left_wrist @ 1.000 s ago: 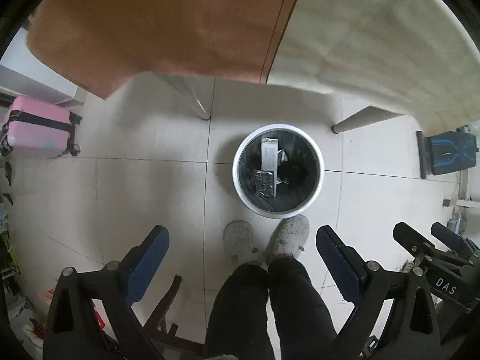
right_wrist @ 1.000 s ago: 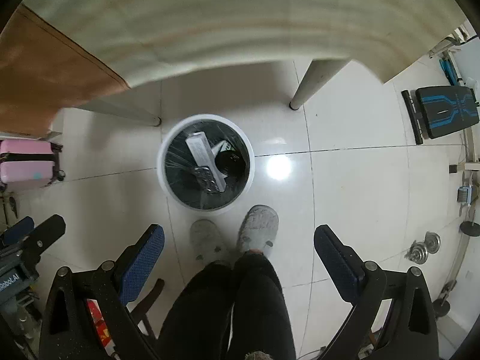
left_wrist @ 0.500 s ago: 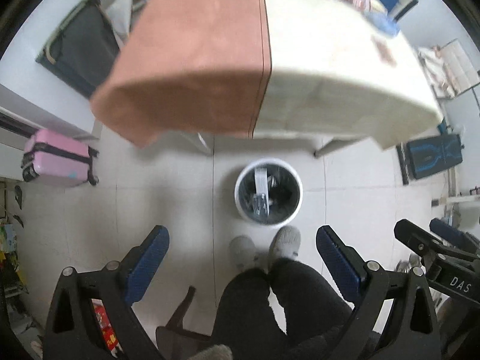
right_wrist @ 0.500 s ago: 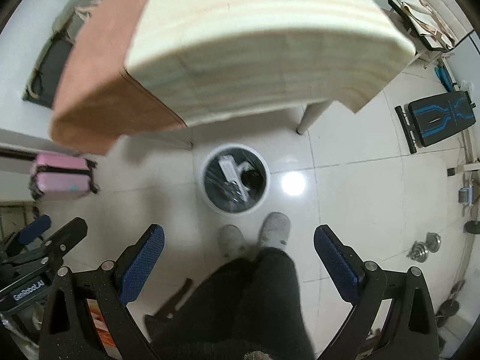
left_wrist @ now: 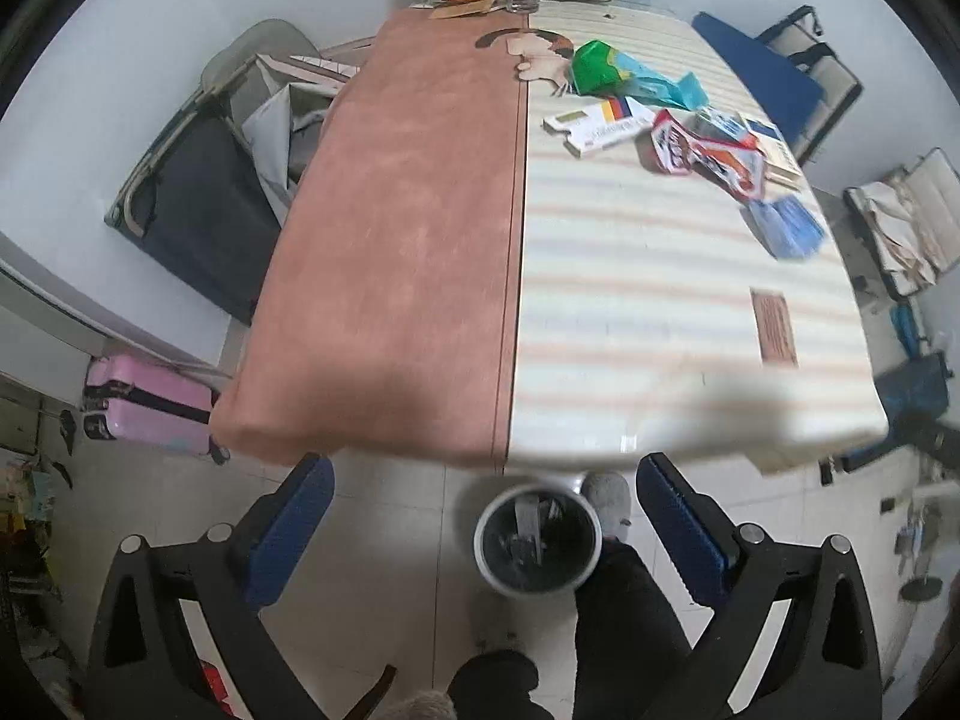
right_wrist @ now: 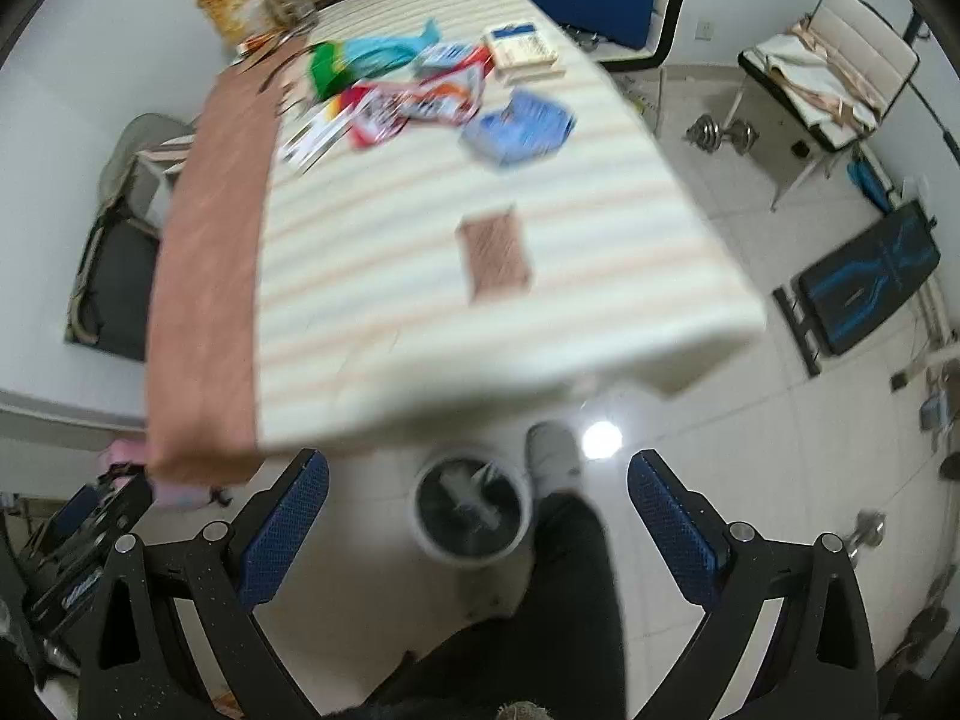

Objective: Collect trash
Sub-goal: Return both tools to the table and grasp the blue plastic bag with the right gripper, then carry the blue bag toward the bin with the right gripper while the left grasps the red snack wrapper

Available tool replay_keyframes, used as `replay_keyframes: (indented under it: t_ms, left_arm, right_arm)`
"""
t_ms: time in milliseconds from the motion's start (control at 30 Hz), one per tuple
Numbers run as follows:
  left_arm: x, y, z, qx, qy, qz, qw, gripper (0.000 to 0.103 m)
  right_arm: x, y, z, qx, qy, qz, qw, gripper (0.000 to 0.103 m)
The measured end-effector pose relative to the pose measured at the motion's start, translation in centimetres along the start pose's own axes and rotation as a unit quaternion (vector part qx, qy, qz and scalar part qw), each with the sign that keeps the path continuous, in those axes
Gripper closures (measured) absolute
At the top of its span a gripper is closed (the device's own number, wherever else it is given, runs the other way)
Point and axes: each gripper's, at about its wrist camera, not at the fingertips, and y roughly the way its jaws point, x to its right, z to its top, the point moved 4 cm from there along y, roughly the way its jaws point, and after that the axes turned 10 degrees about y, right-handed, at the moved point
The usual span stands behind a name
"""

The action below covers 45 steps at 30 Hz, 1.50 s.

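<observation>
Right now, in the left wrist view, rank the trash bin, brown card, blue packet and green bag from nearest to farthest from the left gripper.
1. Trash bin: on the floor between the left gripper's fingers.
2. Brown card: near right table edge.
3. Blue packet: farther up the right side.
4. Green bag: far end.

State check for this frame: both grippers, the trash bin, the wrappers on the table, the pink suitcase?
left gripper: open, empty.
right gripper: open, empty.
trash bin: upright on the floor, lined, some trash inside.
wrappers: lying loose on the table, uncollected.
pink suitcase: closed, lying on the floor.
</observation>
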Motion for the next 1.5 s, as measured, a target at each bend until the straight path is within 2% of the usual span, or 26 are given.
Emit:
replay_keyframes:
  t_ms: [233,333,433,533,600,633,700,733,767,867,933,1000,1033,1067,1100,1167,1200,1267,1500]
  left_arm:
    - [2.6,5.9,8.9,-0.066,-0.018,0.034,0.9971,0.0]
    - [3.3,8.0,11.8,-0.083,-0.025,0.043,0.9953,0.0]
    - [3.9,10.0,14.3,-0.097,-0.034,0.046,0.9937,0.0]
    - [4.4,11.3,16.4,-0.103,-0.035,0.039,0.9932,0.0]
    - [5.0,12.0,18.0,-0.1,-0.03,0.03,0.994,0.0]
    - [5.4,12.4,19.1,-0.097,-0.025,0.023,0.9947,0.0]
    - [6.3,13.1,21.0,-0.088,-0.011,0.008,0.9961,0.0]
    - [6.8,13.5,21.8,-0.083,-0.006,0.0,0.9965,0.0]
    - [7.3,14.0,22.8,-0.081,0.001,-0.012,0.9967,0.0]
    - [8.7,15.9,25.2,-0.081,0.018,-0.044,0.9956,0.002]
    - [9.6,17.2,26.8,-0.079,0.029,-0.062,0.9945,0.007]
    - [10.5,18.3,28.0,-0.077,0.042,-0.077,0.9931,0.035]
    - [11.0,18.8,28.5,-0.077,0.048,-0.08,0.9927,0.042]
    - [11.3,19.1,28.8,-0.075,0.054,-0.084,0.9921,0.057]
    - [11.8,19.4,29.0,-0.076,0.06,-0.092,0.9911,0.083]
    - [12.3,19.6,29.4,-0.075,0.066,-0.098,0.9902,0.088]
    - [12.5,19.3,29.4,-0.068,0.067,-0.102,0.9901,0.099]
    - [12.6,18.4,29.4,-0.059,0.066,-0.112,0.9897,0.101]
    - [11.7,13.4,27.9,-0.018,0.06,-0.096,0.9934,0.102]
  right_arm:
    - [-0.1,9.0,15.9,-0.027,-0.026,-0.03,0.999,0.002]
    - [-0.9,13.7,20.7,-0.052,-0.033,-0.033,0.998,0.002]
    - [-2.1,17.7,23.2,-0.079,-0.05,-0.038,0.995,0.002]
    - [-3.1,21.3,24.3,-0.105,-0.077,-0.051,0.99,0.003]
    - [-3.3,21.9,24.4,-0.101,-0.085,-0.054,0.99,0.009]
    - [-3.3,21.8,24.4,-0.091,-0.091,-0.058,0.99,0.016]
    - [-3.1,21.3,24.3,-0.084,-0.096,-0.05,0.991,0.038]
    - [-2.7,20.9,24.5,-0.08,-0.093,-0.051,0.991,0.056]
    - [-2.4,20.7,24.6,-0.083,-0.089,-0.045,0.992,0.069]
    - [-1.1,20.3,25.4,-0.096,-0.068,-0.026,0.993,0.081]
    - [-0.1,19.9,26.4,-0.094,-0.058,-0.025,0.994,0.082]
    - [1.0,19.9,27.4,-0.096,-0.045,-0.021,0.994,0.082]
    - [1.5,19.9,27.9,-0.097,-0.037,-0.02,0.994,0.082]
    - [1.9,19.8,28.1,-0.099,-0.032,-0.019,0.994,0.082]
    - [2.3,19.9,28.5,-0.102,-0.025,-0.017,0.994,0.082]
    - [2.8,20.0,28.8,-0.107,-0.016,-0.015,0.994,0.082]
    - [3.0,20.1,28.9,-0.108,-0.014,-0.015,0.994,0.082]
    - [3.3,20.1,29.1,-0.108,-0.011,-0.013,0.994,0.082]
    - [2.8,18.9,28.3,-0.103,-0.019,0.005,0.995,0.083]
